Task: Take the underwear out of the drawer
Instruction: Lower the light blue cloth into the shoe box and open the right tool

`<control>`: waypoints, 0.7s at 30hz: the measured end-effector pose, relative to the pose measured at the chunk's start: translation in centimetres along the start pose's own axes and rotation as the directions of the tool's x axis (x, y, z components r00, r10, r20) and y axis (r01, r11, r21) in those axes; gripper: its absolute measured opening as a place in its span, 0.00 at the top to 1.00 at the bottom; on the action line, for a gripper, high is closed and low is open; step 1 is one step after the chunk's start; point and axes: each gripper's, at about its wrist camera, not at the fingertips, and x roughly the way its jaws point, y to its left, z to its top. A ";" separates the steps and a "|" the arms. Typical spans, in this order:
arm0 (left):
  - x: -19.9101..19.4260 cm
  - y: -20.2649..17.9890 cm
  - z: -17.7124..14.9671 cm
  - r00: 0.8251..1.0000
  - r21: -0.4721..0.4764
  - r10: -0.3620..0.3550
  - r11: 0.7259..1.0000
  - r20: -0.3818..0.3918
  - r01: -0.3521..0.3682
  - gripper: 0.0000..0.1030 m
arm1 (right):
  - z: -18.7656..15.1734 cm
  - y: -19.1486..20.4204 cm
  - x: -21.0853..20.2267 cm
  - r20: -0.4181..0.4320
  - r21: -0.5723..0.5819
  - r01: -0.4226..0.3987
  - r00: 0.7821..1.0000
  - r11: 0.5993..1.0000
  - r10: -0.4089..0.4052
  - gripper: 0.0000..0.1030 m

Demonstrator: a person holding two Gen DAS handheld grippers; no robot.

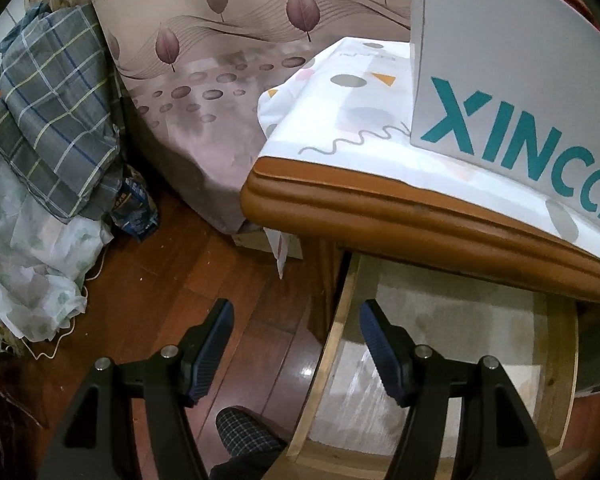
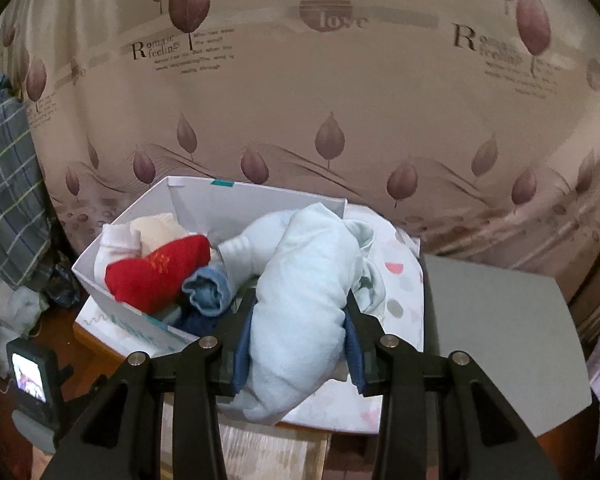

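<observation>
Right wrist: right gripper [image 2: 298, 316] clamped on pale underwear [image 2: 300, 308]. Left wrist only: left gripper [image 1: 296, 344] apart, over drawer [image 1: 460, 340].

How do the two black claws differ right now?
The right gripper is clamped on pale blue underwear; the left gripper holds nothing. The right's jaws are closer together, the left's spread wide. The right hangs over a white box of clothes, the left over the open drawer. Both have blue pads on black fingers.
</observation>
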 end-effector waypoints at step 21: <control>-0.1 0.3 0.0 1.000 -0.005 0.005 1.000 0.002 -0.005 0.35 | 0.0 4.0 9.7 -0.150 -0.054 0.009 0.989 0.998 -0.017 0.65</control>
